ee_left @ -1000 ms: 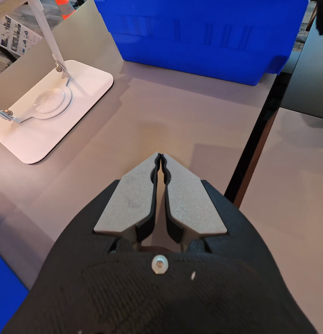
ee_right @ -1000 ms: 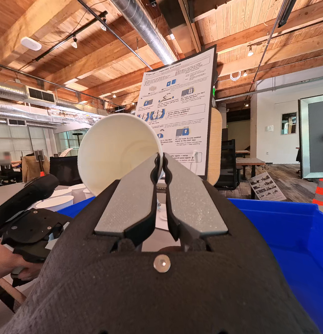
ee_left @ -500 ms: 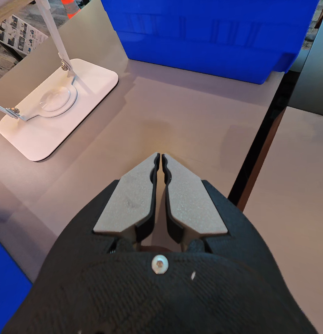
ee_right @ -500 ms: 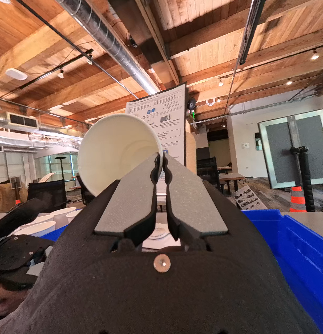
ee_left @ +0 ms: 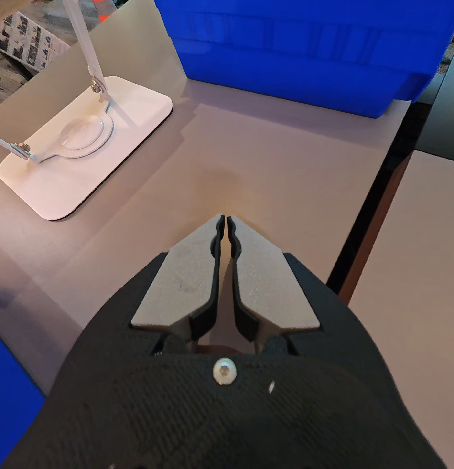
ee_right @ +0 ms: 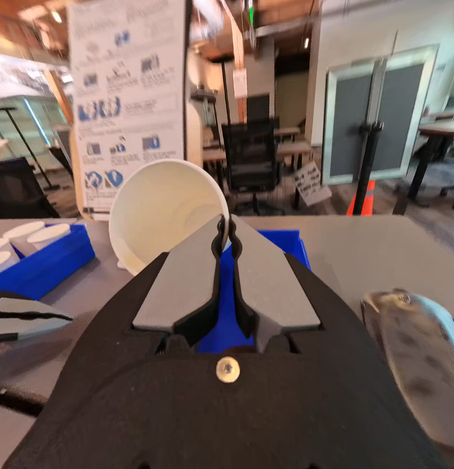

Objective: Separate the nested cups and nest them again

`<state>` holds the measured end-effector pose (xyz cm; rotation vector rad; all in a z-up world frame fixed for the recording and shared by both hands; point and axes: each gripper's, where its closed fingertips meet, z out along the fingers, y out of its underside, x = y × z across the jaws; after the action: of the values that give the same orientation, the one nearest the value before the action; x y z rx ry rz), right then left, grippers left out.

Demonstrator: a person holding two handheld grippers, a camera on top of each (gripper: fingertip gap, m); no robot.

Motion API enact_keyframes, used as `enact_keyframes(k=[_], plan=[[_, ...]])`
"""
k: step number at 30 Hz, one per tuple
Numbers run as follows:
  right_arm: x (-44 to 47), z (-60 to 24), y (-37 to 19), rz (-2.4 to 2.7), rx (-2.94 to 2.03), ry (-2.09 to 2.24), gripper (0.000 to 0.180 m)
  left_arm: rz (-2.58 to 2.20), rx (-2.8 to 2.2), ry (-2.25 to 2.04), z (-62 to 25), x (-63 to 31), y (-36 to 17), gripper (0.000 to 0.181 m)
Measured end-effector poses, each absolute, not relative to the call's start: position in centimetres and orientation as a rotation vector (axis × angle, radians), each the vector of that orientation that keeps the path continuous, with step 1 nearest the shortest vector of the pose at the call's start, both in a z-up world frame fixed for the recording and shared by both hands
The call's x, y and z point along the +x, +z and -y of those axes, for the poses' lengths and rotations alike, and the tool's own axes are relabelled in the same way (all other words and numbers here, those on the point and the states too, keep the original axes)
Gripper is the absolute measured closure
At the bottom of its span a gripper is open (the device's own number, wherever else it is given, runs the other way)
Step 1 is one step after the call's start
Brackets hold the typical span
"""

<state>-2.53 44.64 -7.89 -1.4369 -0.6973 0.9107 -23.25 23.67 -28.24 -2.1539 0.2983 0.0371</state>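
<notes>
A: Cup (ee_right: 167, 218), white, pinched by its rim at the centre of the right wrist frame. Held tilted, mouth turned toward the camera, inside bare.

B: Right gripper (ee_right: 227, 223) clamped on that rim, then?

A: Yes. One grey finger (ee_right: 185, 284) inside the wall, the other outside, paper squeezed between the tips. Blue bin (ee_right: 279, 243) just behind and below, partly hidden by the gripper body.

B: Other cups?

A: More white cups (ee_right: 30, 233) at middle left of that frame, standing upright in a second blue bin (ee_right: 43, 264). Blurred, so no telling how many. White instruction board (ee_right: 127, 101) upright at upper left, behind the held cup.

B: Left gripper?

A: Left gripper (ee_left: 226, 220) at centre of the left wrist frame, fingers drawn nearly together, only a thin slit between the tips. Gripping nothing. Hovering over the grey table (ee_left: 271, 177).

B: Around it?

A: White stand base (ee_left: 68, 172) at upper left, flat on the table, well apart from the fingertips. Blue bin wall (ee_left: 297, 63) across the top. Dark seam (ee_left: 373, 203) running down the right side between two tabletops.

B: Visible from the right wrist as well?

A: Part of the left gripper at the lower left edge there, blurred.
</notes>
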Motion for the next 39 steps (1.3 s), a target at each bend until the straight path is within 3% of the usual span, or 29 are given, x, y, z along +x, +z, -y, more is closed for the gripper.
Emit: enact_keyframes(k=[24, 26, 28, 35, 39], plan=[[-6.4, -49.5, -23.2, 1.179, -2.318, 0.659, 0.179, -0.26, -2.164, 0.015, -23.6, -24.1, -28.8, 0.181], [-6.8, -49.1, -23.3, 1.192, -2.323, 0.684, 0.176, -0.258, -2.164, 0.012, -23.6, -24.1, -28.8, 0.181], [-7.0, -48.8, -23.3, 1.209, -2.33, 0.688, 0.159, -0.26, -2.164, 0.01, -23.6, -24.0, -28.8, 0.181], [-5.9, -49.9, -20.9, 1.174, -2.22, 0.577, 0.145, -0.26, -2.159, 0.009, -23.6, -23.9, -28.6, 0.179], [-6.8, -49.1, -12.5, 1.006, -1.833, 0.693, 0.148, -0.253, -2.158, 0.01, -23.6, -24.0, -28.6, 0.174]])
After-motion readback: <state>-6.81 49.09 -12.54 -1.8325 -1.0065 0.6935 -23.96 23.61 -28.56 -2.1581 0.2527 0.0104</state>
